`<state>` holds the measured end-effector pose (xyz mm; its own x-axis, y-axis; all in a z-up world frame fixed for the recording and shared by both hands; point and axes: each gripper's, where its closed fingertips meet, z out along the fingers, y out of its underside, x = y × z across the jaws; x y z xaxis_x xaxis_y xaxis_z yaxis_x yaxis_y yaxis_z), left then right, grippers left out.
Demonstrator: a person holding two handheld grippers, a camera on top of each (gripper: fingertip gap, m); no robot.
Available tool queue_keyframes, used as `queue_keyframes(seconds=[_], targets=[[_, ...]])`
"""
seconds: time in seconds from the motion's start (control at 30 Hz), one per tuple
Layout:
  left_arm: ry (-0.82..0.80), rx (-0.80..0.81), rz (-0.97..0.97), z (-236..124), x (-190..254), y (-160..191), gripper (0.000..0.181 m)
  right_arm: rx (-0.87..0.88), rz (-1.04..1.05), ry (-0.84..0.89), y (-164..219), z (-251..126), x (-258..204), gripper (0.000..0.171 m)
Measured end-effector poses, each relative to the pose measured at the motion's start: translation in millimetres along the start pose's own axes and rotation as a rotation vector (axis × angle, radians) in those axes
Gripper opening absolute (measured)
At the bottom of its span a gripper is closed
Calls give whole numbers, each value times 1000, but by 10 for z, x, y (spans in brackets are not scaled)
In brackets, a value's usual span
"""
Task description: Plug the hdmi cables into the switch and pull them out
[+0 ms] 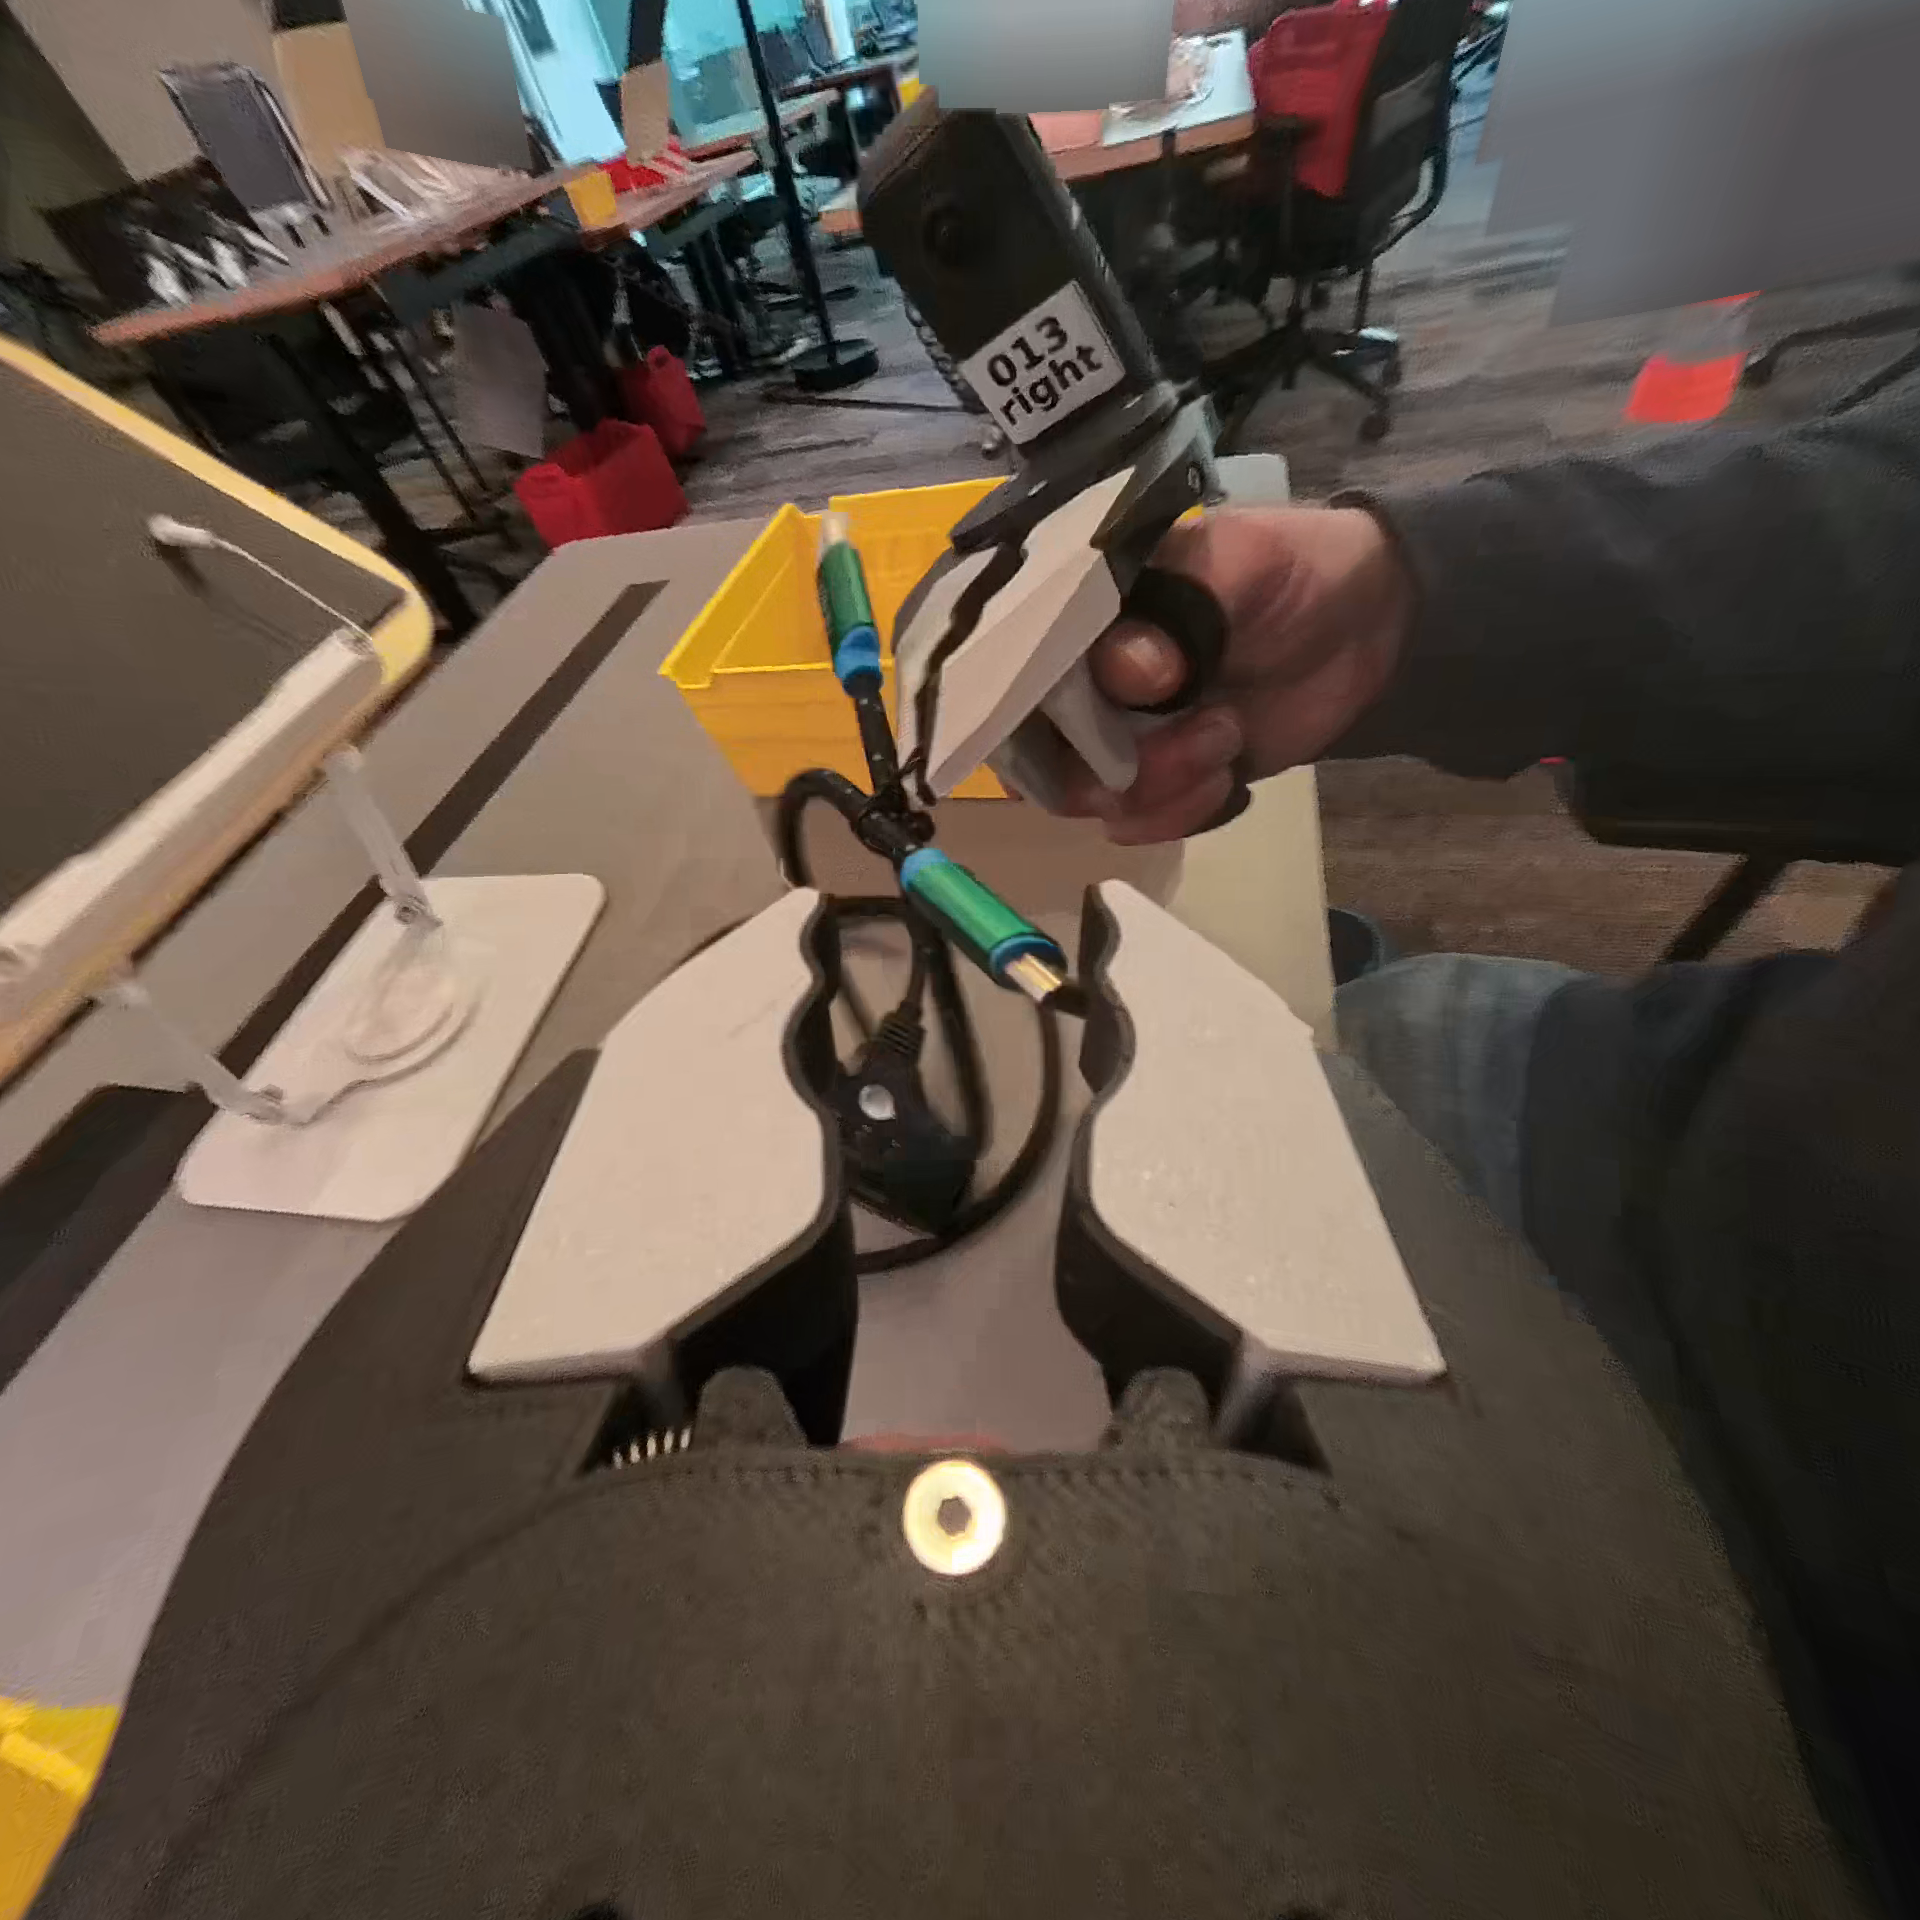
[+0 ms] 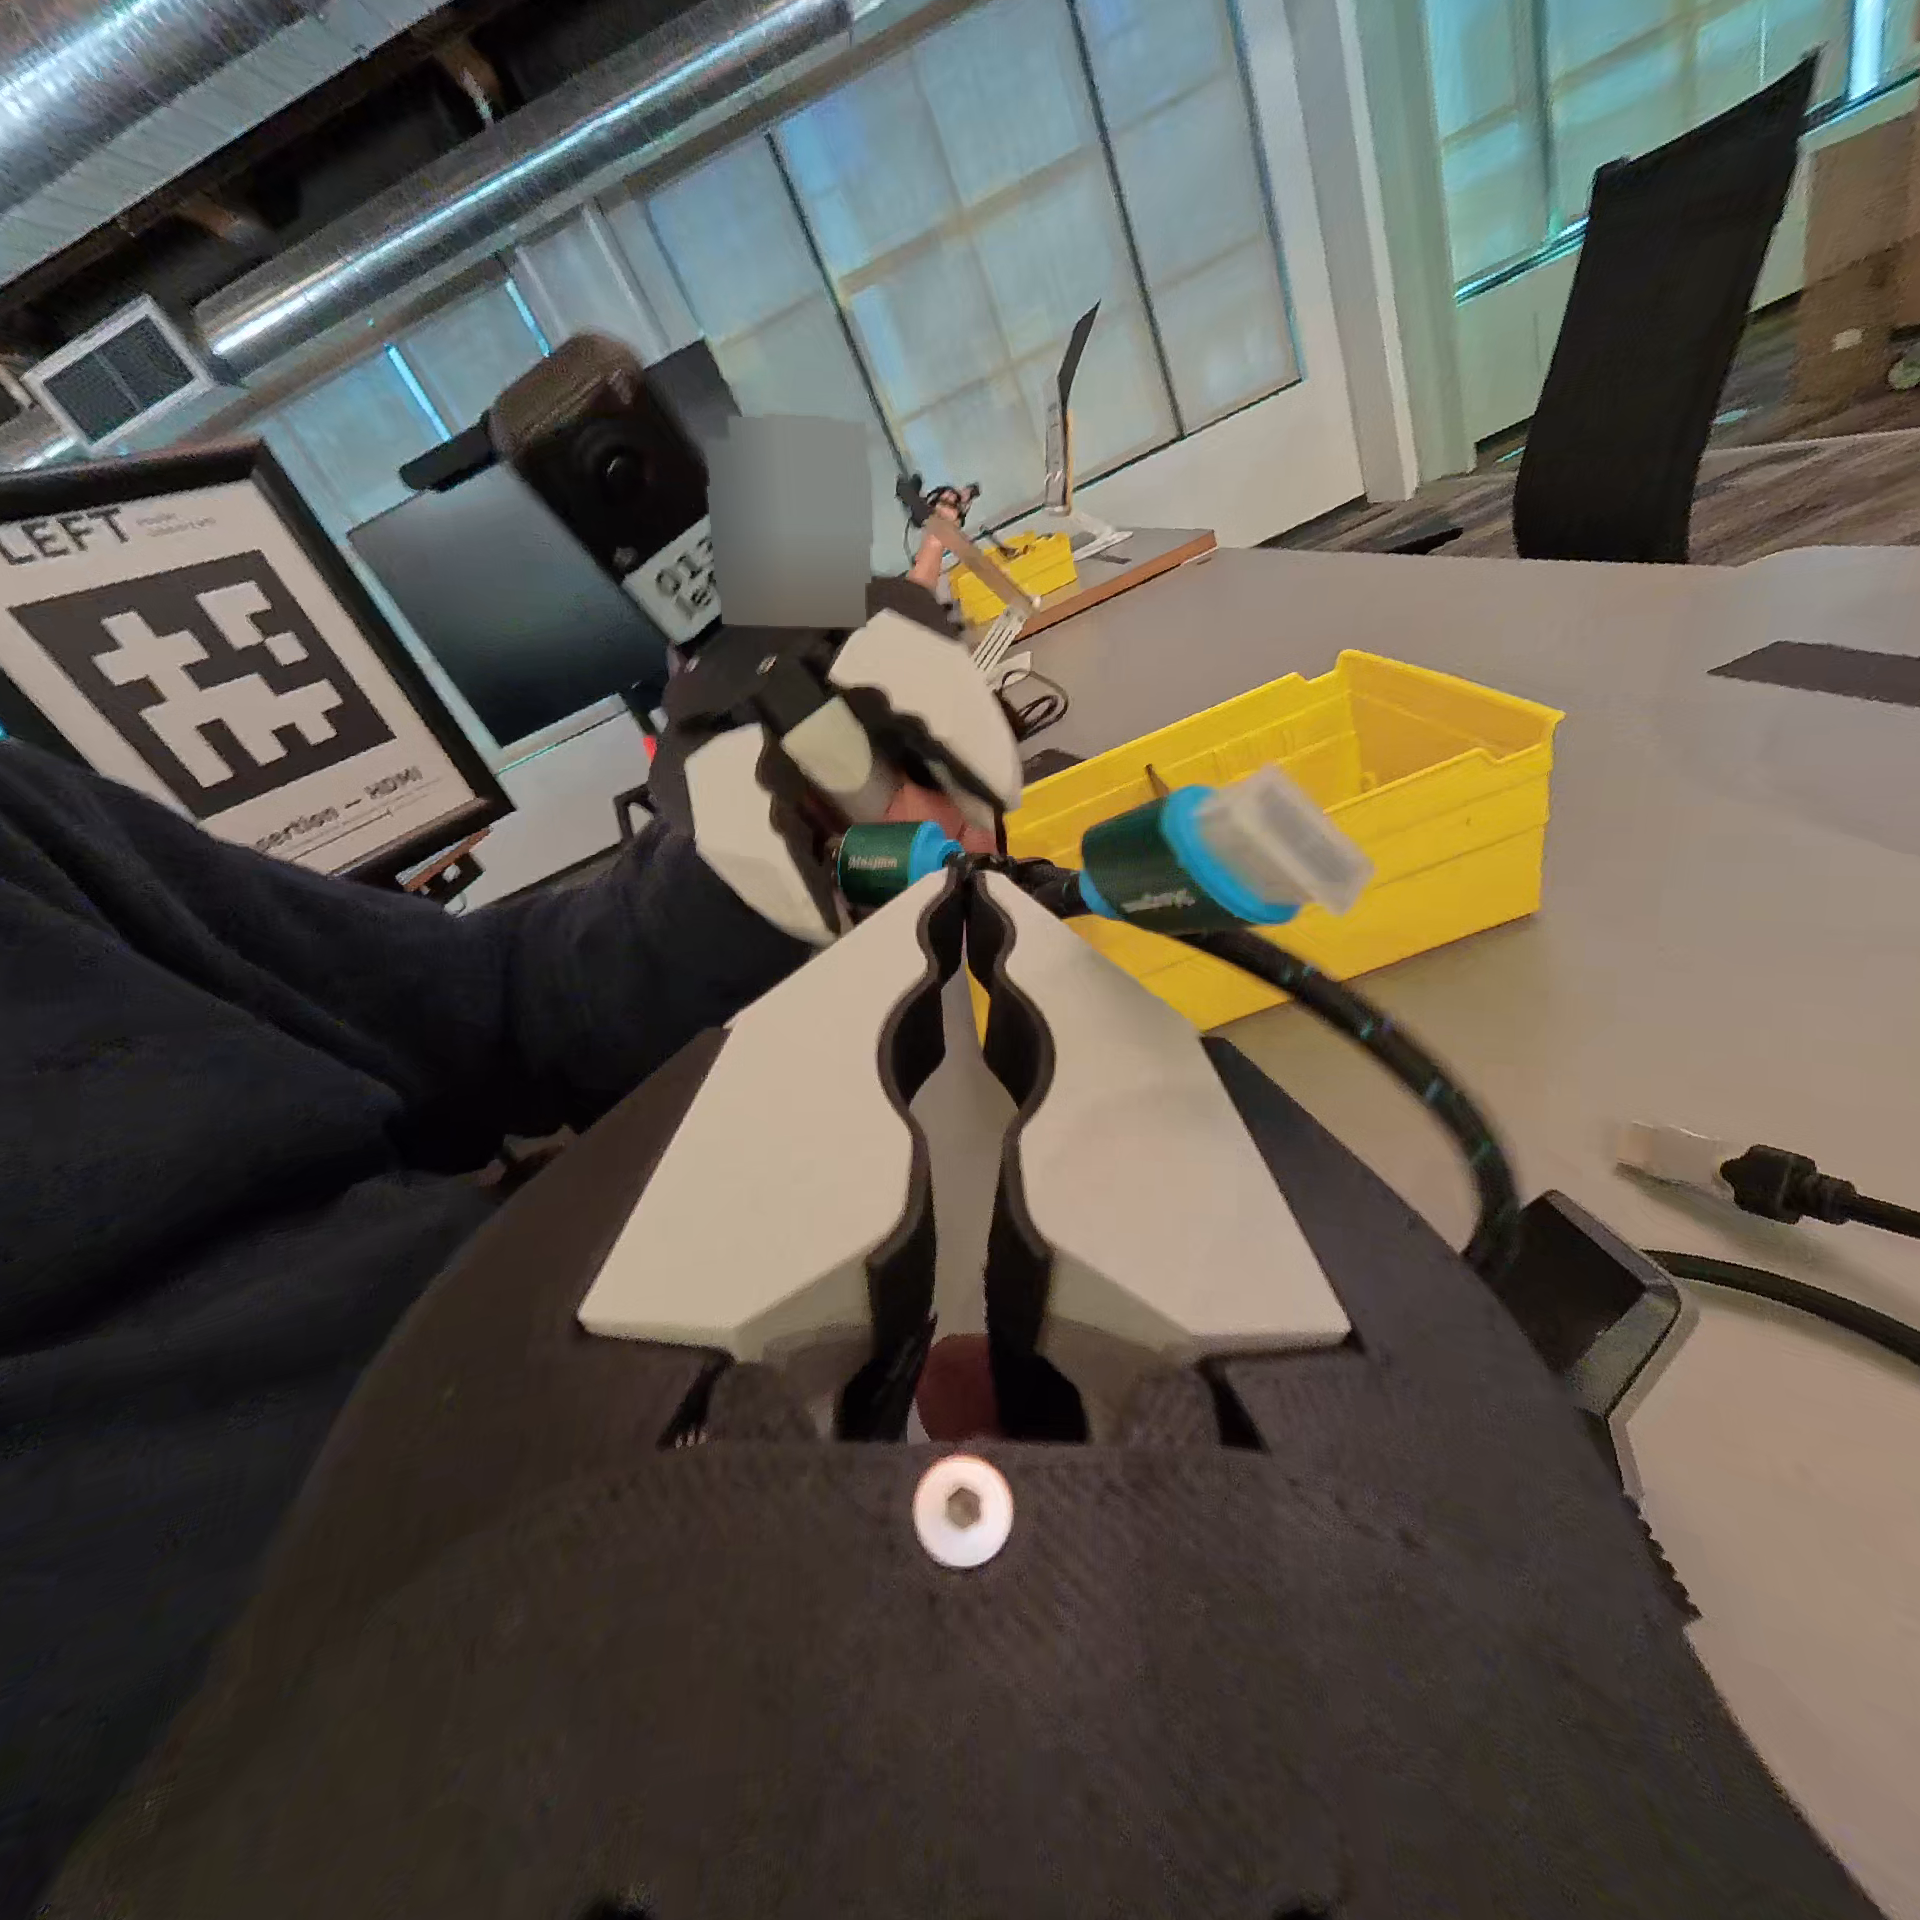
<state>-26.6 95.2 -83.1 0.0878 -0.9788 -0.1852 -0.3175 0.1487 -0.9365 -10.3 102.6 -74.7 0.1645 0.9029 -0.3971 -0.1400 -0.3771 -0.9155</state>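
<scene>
While the right gripper (image 2: 961, 883) has its jaws pressed together on the black braided HDMI cable (image 1: 883, 748), pinching it at a bundled point between the two green plugs, the left gripper (image 1: 945, 966) keeps its jaws spread wide and holds nothing. One green plug with a clear cap (image 2: 1216, 857) stands up in front of the yellow bin (image 2: 1455, 748), and the other green plug (image 1: 977, 920) hangs below the pinch point, its bare metal tip between the left gripper's spread fingers (image 1: 686, 1122). Under that plug, on the grey worktop (image 1: 623, 748) near the yellow bin, lies a small black switch (image 1: 894, 1127) with thin black wire looped around it. To the left of the bin a framed board stands on a white stand (image 1: 416, 1029).
</scene>
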Motion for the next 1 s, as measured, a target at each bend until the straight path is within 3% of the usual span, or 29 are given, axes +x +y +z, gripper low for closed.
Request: queue_keyframes(seconds=[0.1,0.17,0.27,0.33,0.53,0.6,0.8,1.0], targets=[[41,-15,-79,-32,-37,17,47,-57,-5,-39,83,26,-14,0],[153,-50,-180,16,52,81,58,-101,-28,-63,143,53,-32,0],[339,42,-342,-71,134,-7,63,-176,-75,-91,238,87,-64,0],[440,58,-473,-144,127,1,78,-202,-106,-119,259,100,-106,0],[653,52,-730,-44,323,159,83,-332,-258,-177,380,160,-212,0],[704,42,-764,55,435,182,80,-360,-300,-187,411,176,-234,0],[816,73,-711,210,729,188,36,-362,-323,-230,421,128,-298,0],[624,63,-565,340,636,177,24,-288,-251,-191,281,40,-245,0]])
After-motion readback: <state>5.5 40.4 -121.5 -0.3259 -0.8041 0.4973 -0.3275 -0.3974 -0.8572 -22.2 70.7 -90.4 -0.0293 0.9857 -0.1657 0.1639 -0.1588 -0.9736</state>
